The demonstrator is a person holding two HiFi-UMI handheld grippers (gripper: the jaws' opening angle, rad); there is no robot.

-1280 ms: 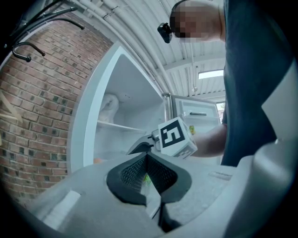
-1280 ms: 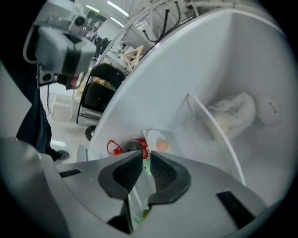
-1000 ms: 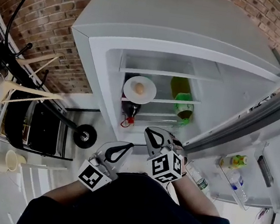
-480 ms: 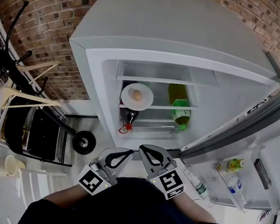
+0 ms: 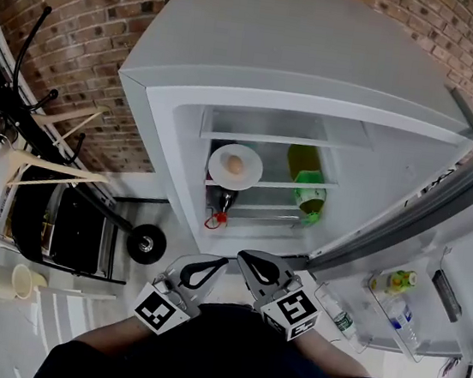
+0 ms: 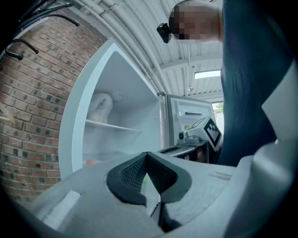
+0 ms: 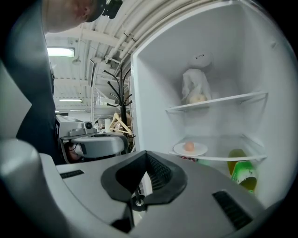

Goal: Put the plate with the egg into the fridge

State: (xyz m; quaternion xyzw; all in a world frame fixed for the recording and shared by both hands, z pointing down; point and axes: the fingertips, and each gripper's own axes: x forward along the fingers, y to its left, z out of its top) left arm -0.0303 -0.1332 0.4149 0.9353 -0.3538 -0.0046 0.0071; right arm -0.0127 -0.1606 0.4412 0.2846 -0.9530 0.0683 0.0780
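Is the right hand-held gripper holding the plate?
No, the plate with the egg rests on a fridge shelf; the right hand-held gripper is shut, empty.

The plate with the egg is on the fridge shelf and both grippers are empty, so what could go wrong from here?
The egg lies loose on the plate, which sits near the front edge of the shelf; a hard door slam might roll it off. The fridge door stands wide open, so cold escapes until it is shut. The left gripper and right gripper are both shut, and nudging the door with them might slip.
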